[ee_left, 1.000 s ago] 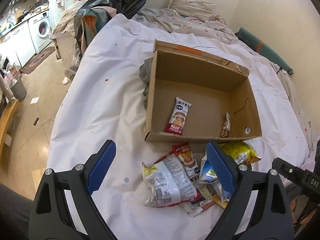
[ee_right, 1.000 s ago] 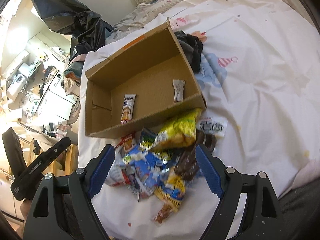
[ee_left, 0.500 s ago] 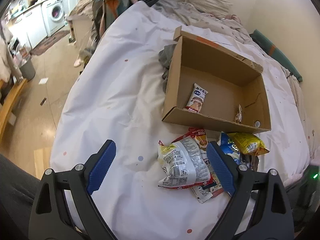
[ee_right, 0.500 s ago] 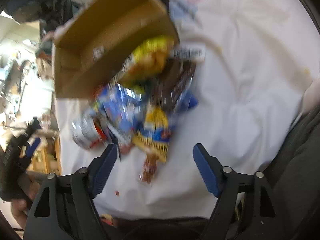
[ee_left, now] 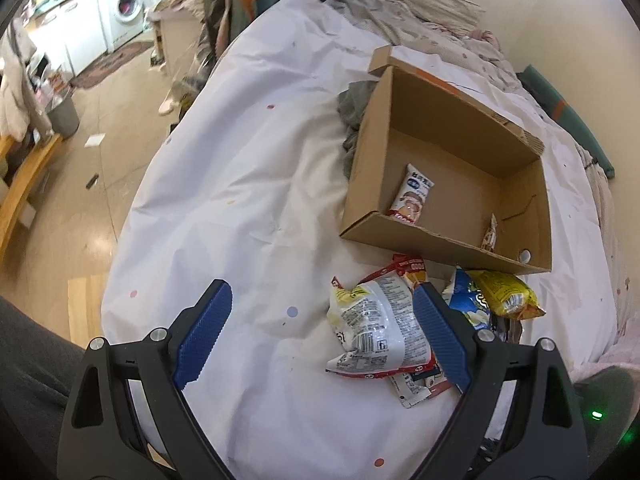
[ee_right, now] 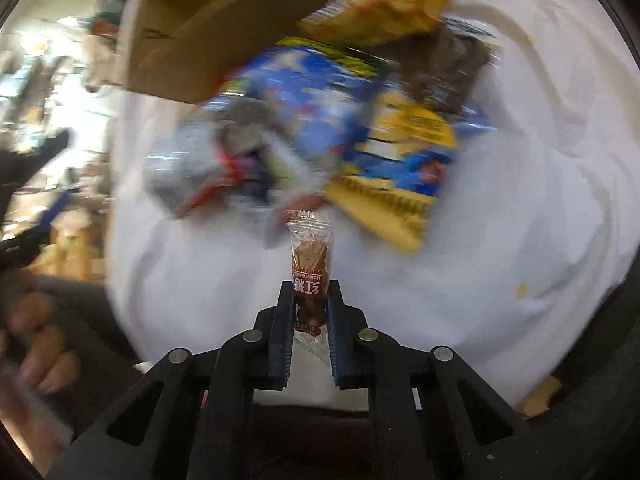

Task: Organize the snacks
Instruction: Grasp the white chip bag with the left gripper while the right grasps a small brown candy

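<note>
Jaws of the right gripper (ee_right: 308, 294) had just closed and stood narrow, pinched on the lower end of a small clear-wrapped brown snack bar (ee_right: 310, 256) that stuck up from between them, over the near part of the white bed sheet (ee_right: 500, 248). Jaws of the left gripper (ee_left: 322, 332) stood wide with nothing held; a white crinkled packet (ee_left: 374, 328) lay on the sheet between and beyond them, close to the right-side pad.

Progress looked early. Most of the snacks sat loose in a heap just short of the box: the white packet, a red-edged pack (ee_left: 412, 270) under it, a blue bag (ee_left: 466, 300) and a yellow bag (ee_left: 502, 294), with flat wrappers under the pile. In the right wrist view the heap was blurred, and a dark brown pack (ee_right: 448, 68) showed among the bags. Inside the cardboard box (ee_left: 452, 120) only two items lay: a white bar (ee_left: 412, 196) by the left wall and a small wrapper (ee_left: 489, 234) against the near wall.

Room for moving seemed good on the left, where the sheet lay bare up to the bed's edge and the floor (ee_left: 92, 184) dropped away. The box's near wall stood low, so I judged a lift over it easy; the heap touching that wall could get nudged. Beyond the box lay rumpled bedding (ee_left: 432, 8) and the room's wall.
</note>
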A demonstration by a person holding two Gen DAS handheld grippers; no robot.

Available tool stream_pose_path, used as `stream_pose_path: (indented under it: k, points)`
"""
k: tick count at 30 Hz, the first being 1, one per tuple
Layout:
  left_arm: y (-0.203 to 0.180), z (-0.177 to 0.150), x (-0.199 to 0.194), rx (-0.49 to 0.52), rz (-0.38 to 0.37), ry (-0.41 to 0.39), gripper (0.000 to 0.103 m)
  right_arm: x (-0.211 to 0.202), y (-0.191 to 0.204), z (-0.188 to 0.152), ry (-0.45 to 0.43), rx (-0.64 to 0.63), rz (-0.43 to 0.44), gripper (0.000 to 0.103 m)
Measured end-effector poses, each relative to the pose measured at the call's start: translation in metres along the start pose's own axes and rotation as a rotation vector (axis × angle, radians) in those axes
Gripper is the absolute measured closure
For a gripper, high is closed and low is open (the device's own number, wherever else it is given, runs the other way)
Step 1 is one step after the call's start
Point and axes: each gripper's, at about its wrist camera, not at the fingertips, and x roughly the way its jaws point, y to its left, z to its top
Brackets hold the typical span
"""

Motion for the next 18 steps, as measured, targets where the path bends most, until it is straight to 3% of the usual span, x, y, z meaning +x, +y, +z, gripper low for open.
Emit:
stream_pose_path:
  k: [5,9,12,18]
  points:
    - [-0.005,-0.005,0.018,0.006,0.000,0.077,0.013,-0.043,0.014,0.021,-0.167,-0.110,0.041,0.088]
    - [-0.021,-0.009,0.044,-0.018,-0.030,0.185,0.013,-0.066,0.009,0.045,-0.255,-0.151,0.006,0.088]
    - [-0.041,-0.010,0.066,0.005,-0.025,0.245,0.013,-0.071,-0.010,0.052,-0.265,-0.095,0.028,0.088]
    - [-0.053,-0.025,0.112,0.009,0.077,0.365,0.013,-0.060,-0.033,0.047,-0.242,-0.017,0.022,0.088]
